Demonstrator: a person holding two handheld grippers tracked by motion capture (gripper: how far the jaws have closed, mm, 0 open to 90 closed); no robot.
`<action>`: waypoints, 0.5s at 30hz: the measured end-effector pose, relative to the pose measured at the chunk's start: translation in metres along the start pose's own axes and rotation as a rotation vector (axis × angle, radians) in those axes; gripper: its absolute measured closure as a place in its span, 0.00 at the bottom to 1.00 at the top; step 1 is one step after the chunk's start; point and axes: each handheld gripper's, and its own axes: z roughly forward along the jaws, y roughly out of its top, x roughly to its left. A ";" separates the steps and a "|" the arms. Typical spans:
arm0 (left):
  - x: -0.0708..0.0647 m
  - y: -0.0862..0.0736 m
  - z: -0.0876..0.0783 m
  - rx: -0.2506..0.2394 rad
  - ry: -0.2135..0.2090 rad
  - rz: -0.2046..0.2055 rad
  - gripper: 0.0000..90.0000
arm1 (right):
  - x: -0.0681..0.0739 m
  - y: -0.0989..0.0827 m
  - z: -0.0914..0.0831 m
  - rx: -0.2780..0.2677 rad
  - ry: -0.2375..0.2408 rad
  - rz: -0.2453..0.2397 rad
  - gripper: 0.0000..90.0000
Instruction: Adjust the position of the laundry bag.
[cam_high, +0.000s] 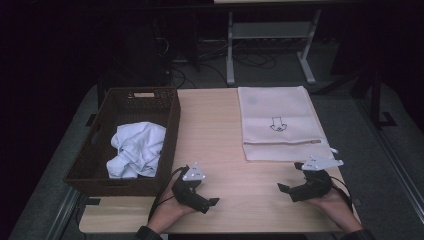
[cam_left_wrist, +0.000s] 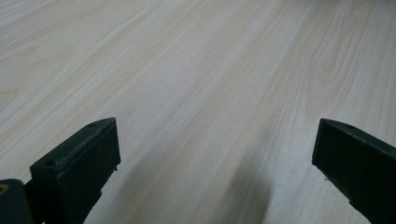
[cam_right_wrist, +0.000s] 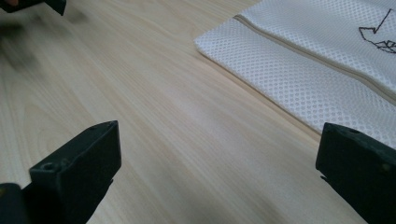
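Jaws wide apart, both grippers low on table (cam_high: 240, 150)

Lying open between the left gripper (cam_high: 209, 200) and the right gripper (cam_high: 286, 186): a broad stretch of bare pale wooden tabletop (cam_high: 215, 135), running from the near edge up the middle to the far edge. Blocking the left side: a dark brown woven rectangular basket (cam_high: 169, 135), its tall wall standing just beside the left gripper and holding a crumpled white cloth (cam_high: 136, 149). Covering the far right: a flat white mesh zip bag (cam_high: 280, 125), its near edge lying just ahead of the right gripper, low enough for passing over. Showing nothing but bare wood between both pairs of wide-apart jaws.
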 end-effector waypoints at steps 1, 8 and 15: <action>0.001 0.000 0.001 -0.002 0.001 -0.002 0.00 | -0.001 0.001 0.001 -0.003 -0.001 0.001 0.00; 0.004 0.000 0.005 0.002 -0.004 -0.007 0.00 | -0.005 0.008 0.006 -0.011 -0.004 -0.012 0.00; 0.002 0.000 0.004 0.004 -0.002 0.001 0.00 | -0.007 0.012 0.010 -0.011 -0.002 -0.021 0.00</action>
